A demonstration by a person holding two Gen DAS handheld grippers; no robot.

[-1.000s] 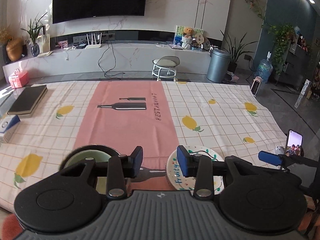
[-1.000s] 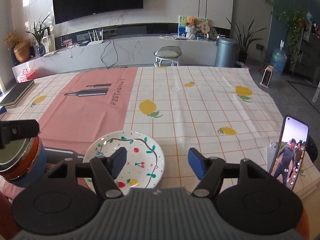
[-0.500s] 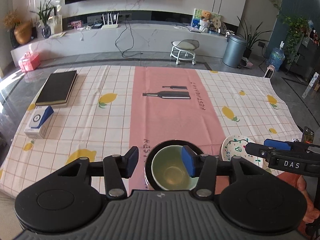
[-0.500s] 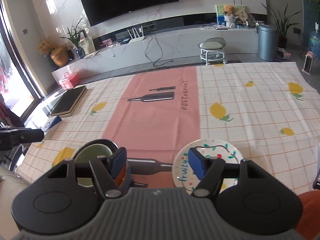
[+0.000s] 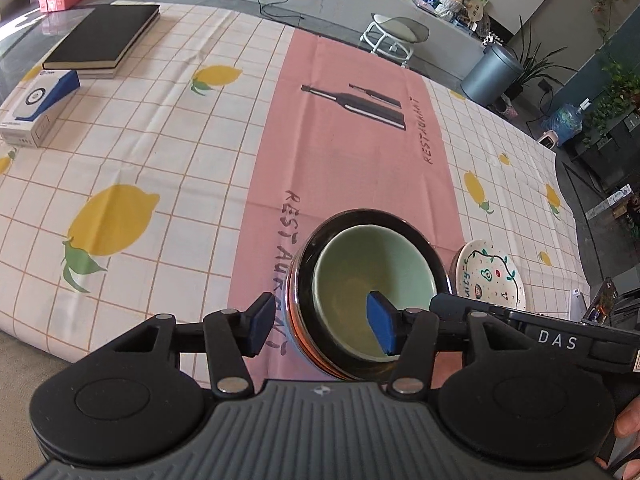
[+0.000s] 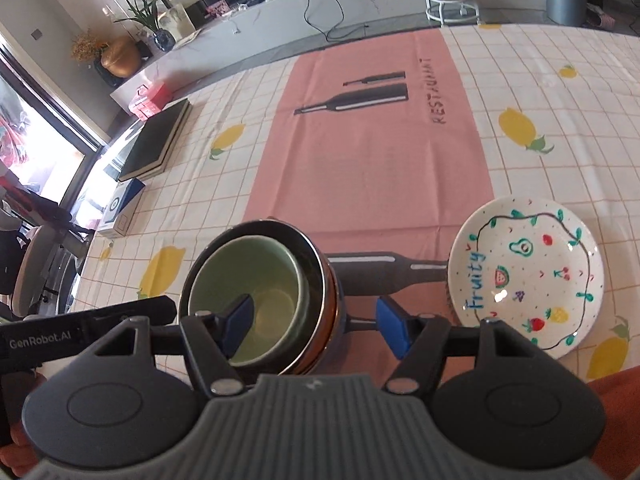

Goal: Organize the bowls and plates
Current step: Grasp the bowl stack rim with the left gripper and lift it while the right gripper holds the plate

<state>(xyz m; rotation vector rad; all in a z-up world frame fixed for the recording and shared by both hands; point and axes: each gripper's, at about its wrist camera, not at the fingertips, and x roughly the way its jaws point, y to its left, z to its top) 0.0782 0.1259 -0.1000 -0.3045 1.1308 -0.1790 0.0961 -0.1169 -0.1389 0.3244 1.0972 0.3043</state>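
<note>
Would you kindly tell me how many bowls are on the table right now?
2 visible: a pale green ceramic bowl nested inside a larger dark bowl with an orange-banded rim, on the pink strip of the tablecloth, left of the white fruit-painted plate. More may be hidden beneath.

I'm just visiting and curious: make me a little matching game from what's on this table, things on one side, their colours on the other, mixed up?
Things:
1. small bowl
2. painted plate
3. notebook
4. tablecloth's middle strip

Colours:
a. pink
b. black
c. pale green
d. white with fruit drawings

Pairs: 1-c, 2-d, 3-b, 4-a
</note>
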